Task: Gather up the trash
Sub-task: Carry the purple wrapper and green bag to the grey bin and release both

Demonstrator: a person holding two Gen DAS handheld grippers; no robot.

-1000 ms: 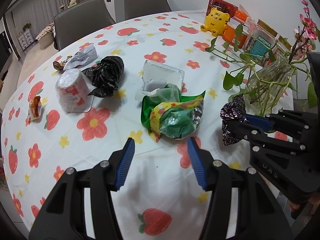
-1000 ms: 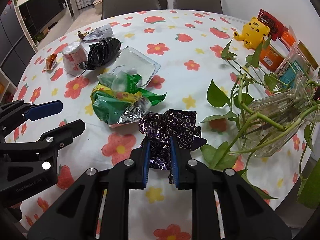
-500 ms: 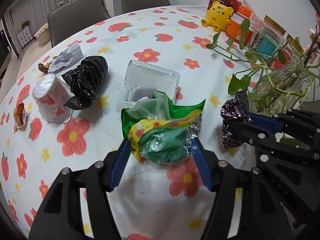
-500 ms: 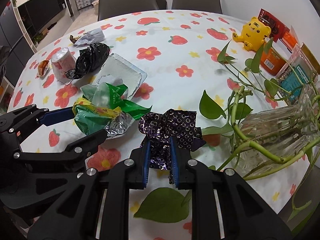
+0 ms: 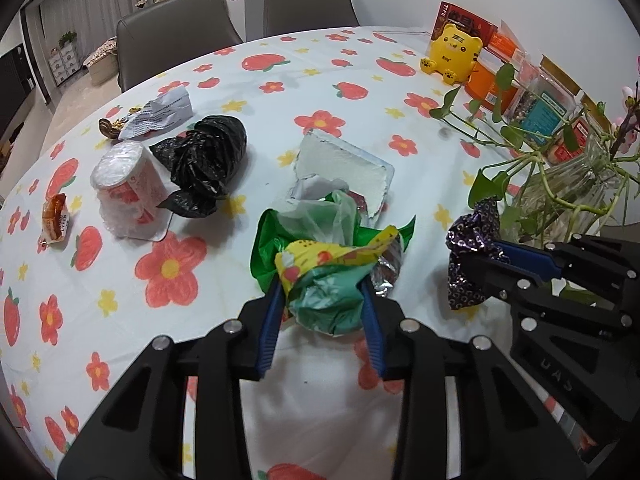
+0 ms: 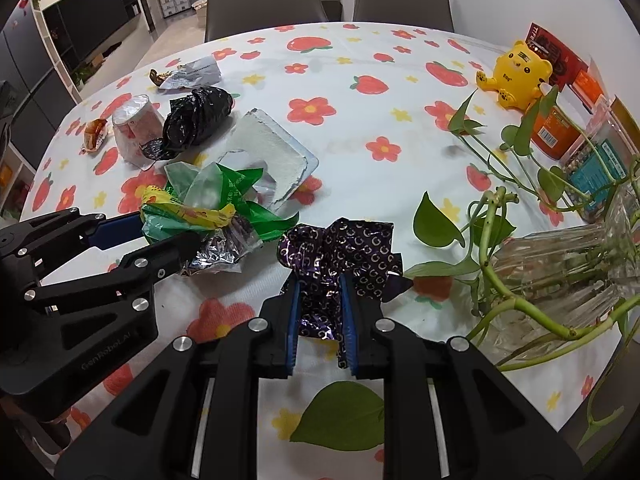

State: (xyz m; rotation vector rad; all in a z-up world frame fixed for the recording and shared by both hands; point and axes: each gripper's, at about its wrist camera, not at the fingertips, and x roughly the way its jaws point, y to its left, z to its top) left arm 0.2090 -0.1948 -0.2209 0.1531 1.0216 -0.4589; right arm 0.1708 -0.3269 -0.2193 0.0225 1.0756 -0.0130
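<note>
Two grippers, one wrapper each: left gripper (image 5: pixel 322 292) squeezes the green wrapper (image 5: pixel 324 264), right gripper (image 6: pixel 320 300) pinches the purple wrapper (image 6: pixel 340 248). Only the right view shows both purple-pinching pads (image 6: pixel 293 312).

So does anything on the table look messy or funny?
Yes. Crumpled trash is scattered over the left half of the tablecloth: a black bag, a tipped cup, a torn foil tray and small wrappers. The plant's vines sprawl across the table, and one leaf lies apart from them, near the right gripper.
</note>
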